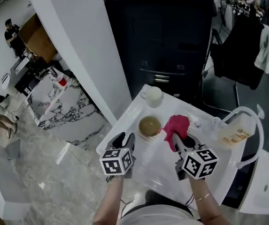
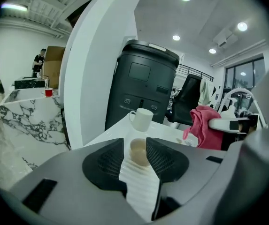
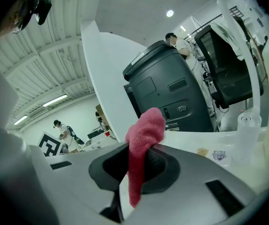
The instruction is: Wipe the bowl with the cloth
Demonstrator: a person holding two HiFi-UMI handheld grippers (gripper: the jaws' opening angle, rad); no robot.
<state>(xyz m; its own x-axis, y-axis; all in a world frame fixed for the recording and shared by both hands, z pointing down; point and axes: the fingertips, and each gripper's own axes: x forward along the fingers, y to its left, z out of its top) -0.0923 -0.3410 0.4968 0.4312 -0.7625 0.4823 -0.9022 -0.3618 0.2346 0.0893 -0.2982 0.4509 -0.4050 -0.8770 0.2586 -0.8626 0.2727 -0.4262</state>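
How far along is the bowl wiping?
Done: the right gripper has the red cloth clamped. In hand: the left gripper, jaws open, is lined up on the bowl without gripping it. Left: the cloth is beside the bowl, not in it, so wiping hasn't started.

The left hand-held gripper (image 1: 124, 138) and the right hand-held gripper (image 1: 183, 143) have smooth grey bodies and black, finely ribbed pads (image 2: 107, 159). Each bears a white cube (image 1: 117, 161) printed with black square markers. A thin bracelet (image 1: 202, 197) circles the right wrist. The top (image 1: 157, 215) is pale.
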